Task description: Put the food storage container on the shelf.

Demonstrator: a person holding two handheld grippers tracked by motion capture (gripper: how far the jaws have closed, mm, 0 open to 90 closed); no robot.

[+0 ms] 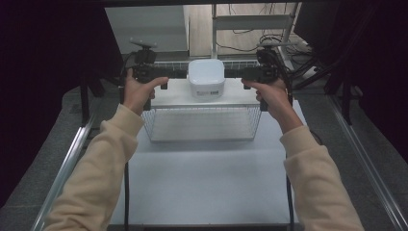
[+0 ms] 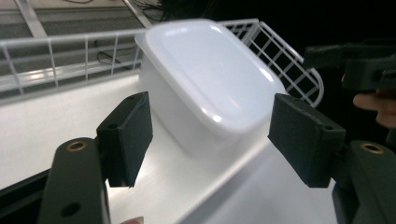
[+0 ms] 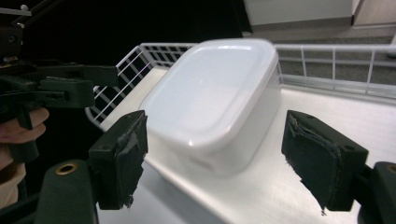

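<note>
Tub (image 1: 206, 78), lid on, standing on the white shelf (image 1: 173, 97) atop the wire basket (image 1: 202, 124). Flanked by left hand-held gripper (image 1: 166, 73) and right hand-held gripper (image 1: 240, 73), each just beside it, apart. Both spread open, nothing clamped.

A white wire basket (image 1: 202, 126) stands on the white bench (image 1: 202, 183), and a flat white shelf top (image 1: 173, 96) lies across it, edged at the back by a low wire rail (image 2: 70, 60). Grey metal rails (image 1: 62, 168) run along both sides of the bench over a grey speckled floor (image 1: 29, 202). Beyond the basket, black cables (image 1: 250, 43) trail over a pale wooden floor beside a white metal frame (image 1: 250, 21).
</note>
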